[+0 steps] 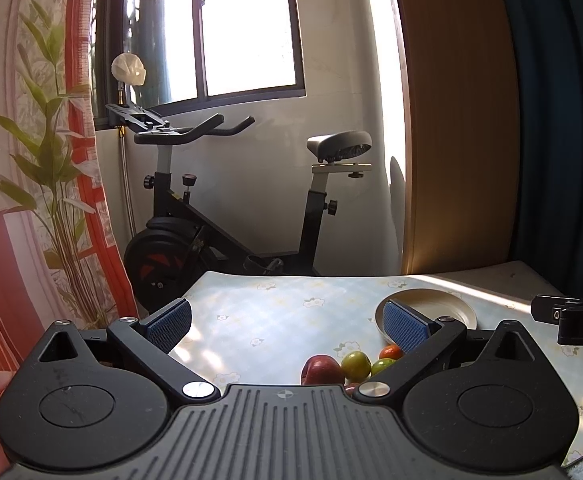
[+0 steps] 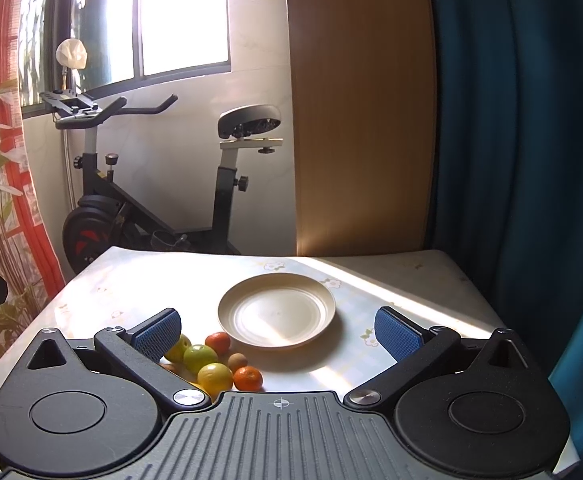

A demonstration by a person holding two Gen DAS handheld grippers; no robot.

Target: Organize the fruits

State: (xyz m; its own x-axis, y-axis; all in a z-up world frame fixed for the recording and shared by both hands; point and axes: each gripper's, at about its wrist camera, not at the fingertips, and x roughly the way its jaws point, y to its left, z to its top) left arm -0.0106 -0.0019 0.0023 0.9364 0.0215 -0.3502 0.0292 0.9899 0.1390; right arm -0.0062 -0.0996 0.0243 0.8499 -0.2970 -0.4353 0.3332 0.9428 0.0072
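A: Where do we stand with the fruit pile (image 2: pixel 215 364)?

B: It sits on the desk (image 2: pixel 371 280) just beside the near-left rim of the cream plate (image 2: pixel 277 310), which is bare. In the right wrist view we count green ones, a yellow one, two orange ones and a small brown one, all clustered and touching.

A: And our jaws?

B: Both pairs are spread wide, holding nothing. The right gripper (image 2: pixel 277 334) faces the plate almost squarely, so the pile lies low and to the left, partly behind its left pad. The left gripper (image 1: pixel 287 322) has the pile low and to the right: a red apple (image 1: pixel 322 370) and a green fruit (image 1: pixel 356 365) show near its right pad.

A: So which of us goes first?

B: We judge both about equally near, but the pile lies between us, so whichever moves must swing inward. The orange one (image 2: pixel 248 378) at the pile's right edge looks the easiest for the right gripper. The fruits are round, so no long axis matters; crowding does.
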